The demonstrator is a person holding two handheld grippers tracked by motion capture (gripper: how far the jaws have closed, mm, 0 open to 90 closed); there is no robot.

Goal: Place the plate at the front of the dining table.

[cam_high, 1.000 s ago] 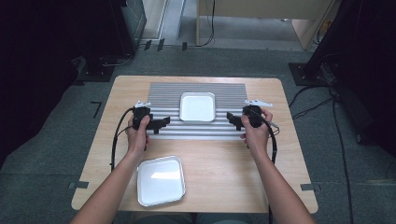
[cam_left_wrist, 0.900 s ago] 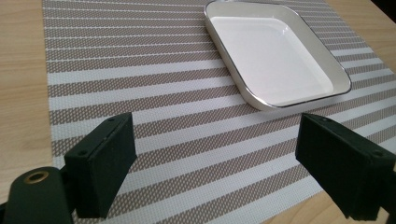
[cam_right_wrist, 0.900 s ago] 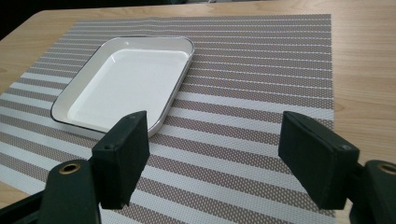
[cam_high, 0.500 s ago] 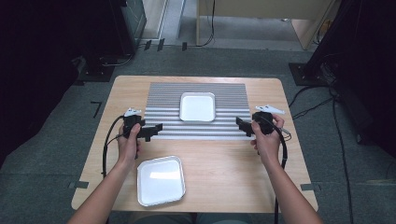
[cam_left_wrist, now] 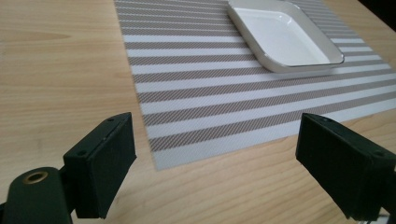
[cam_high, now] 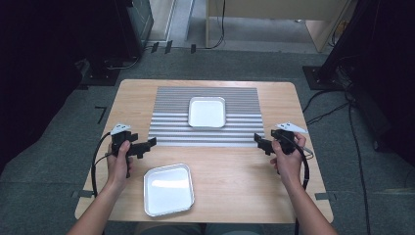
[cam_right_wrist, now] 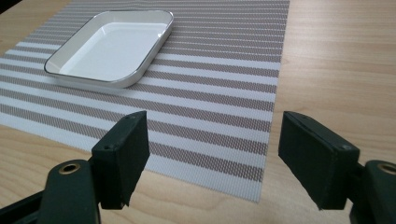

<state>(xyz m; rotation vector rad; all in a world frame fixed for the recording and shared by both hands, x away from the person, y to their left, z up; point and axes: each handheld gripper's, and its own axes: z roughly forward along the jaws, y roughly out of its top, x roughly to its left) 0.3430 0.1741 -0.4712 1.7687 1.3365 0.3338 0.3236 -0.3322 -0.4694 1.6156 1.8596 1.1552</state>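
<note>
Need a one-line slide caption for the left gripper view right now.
Open black two-jaw tool poised over the wooden table at the corner of the grey-and-white striped placemat bearing an empty white square dish.

I can read no text, label, brand, number or sign anywhere here. The light wooden table (cam_high: 274, 196), the grey-and-white striped woven placemat (cam_high: 244, 132) and the two white square shallow dishes, one on the mat (cam_high: 207, 112) and one on the bare wood (cam_high: 168, 189), all look unmarked to me, as do my black jaws in both gripper views.
</note>
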